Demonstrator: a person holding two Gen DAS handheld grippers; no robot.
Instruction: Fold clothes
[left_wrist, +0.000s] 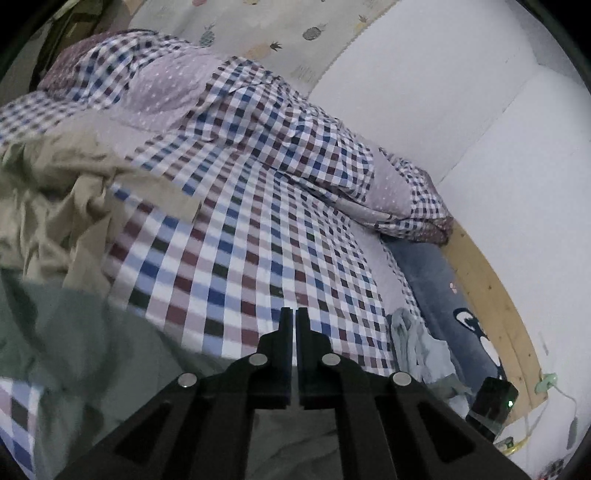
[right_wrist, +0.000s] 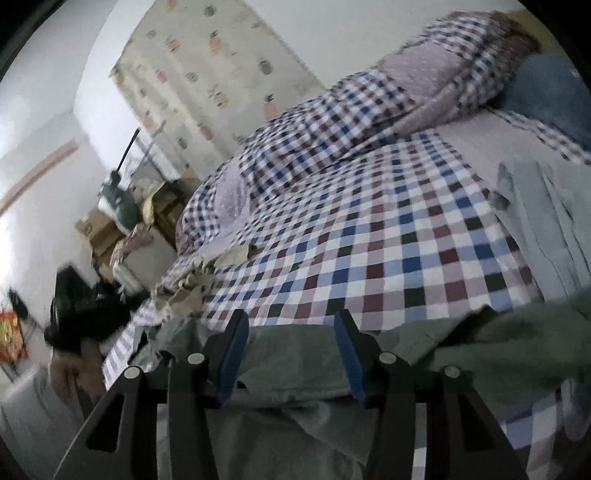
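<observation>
In the left wrist view, the left tool (left_wrist: 294, 314) is seen with its two black fingers pressed together, only a thin slit between them, and nothing is seen pinched at the tips. It is held above the bed (left_wrist: 258, 229), which is covered with a checked sheet. A grey-green garment (left_wrist: 85, 339) lies on the bed at the lower left, partly under the tool body. A beige garment (left_wrist: 55, 199) is crumpled further left. A checked quilt (left_wrist: 229, 107) is piled at the far side, along the white wall (left_wrist: 443, 92). A pale blue garment (left_wrist: 421, 343) lies at the right edge of the bed, beside a dark blue pillow (left_wrist: 436, 277).

In the right wrist view, the right tool (right_wrist: 291, 325) is spread wide, with blue pads (right_wrist: 234, 354) on the fingers. The grey-green garment (right_wrist: 295, 365) is spread directly under and between the fingers, but whether it is touched cannot be told. The pale blue garment (right_wrist: 546, 221) lies on the right, the beige garment (right_wrist: 192, 288) on the left.
</observation>
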